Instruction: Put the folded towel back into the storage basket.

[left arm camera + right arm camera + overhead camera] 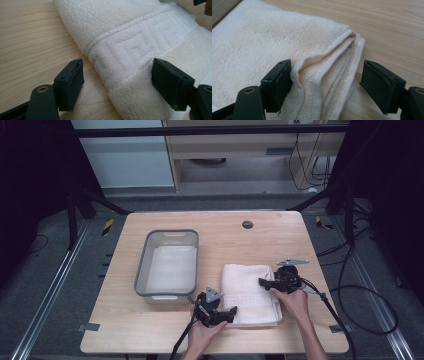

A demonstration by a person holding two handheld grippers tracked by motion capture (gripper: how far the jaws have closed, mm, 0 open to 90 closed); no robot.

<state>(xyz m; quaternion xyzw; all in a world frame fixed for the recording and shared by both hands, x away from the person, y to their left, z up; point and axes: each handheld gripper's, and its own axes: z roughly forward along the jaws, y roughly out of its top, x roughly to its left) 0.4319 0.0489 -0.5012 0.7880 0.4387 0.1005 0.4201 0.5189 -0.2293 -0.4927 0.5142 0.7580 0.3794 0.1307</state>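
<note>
A folded white towel (250,292) lies on the wooden table (220,227), right of a grey bin. My left gripper (231,312) is at the towel's near left corner, open, its jaws straddling the folded edge with the woven key pattern (130,47). My right gripper (263,282) is at the towel's right edge, open, its jaws either side of the layered hem (329,75). In the left gripper view the towel (125,37) sits between the jaws without being pinched.
A grey plastic bin (169,265) stands left of the towel; something pale lines its bottom. A dark round grommet (247,224) sits near the table's far edge. Cables (360,295) trail off the right side.
</note>
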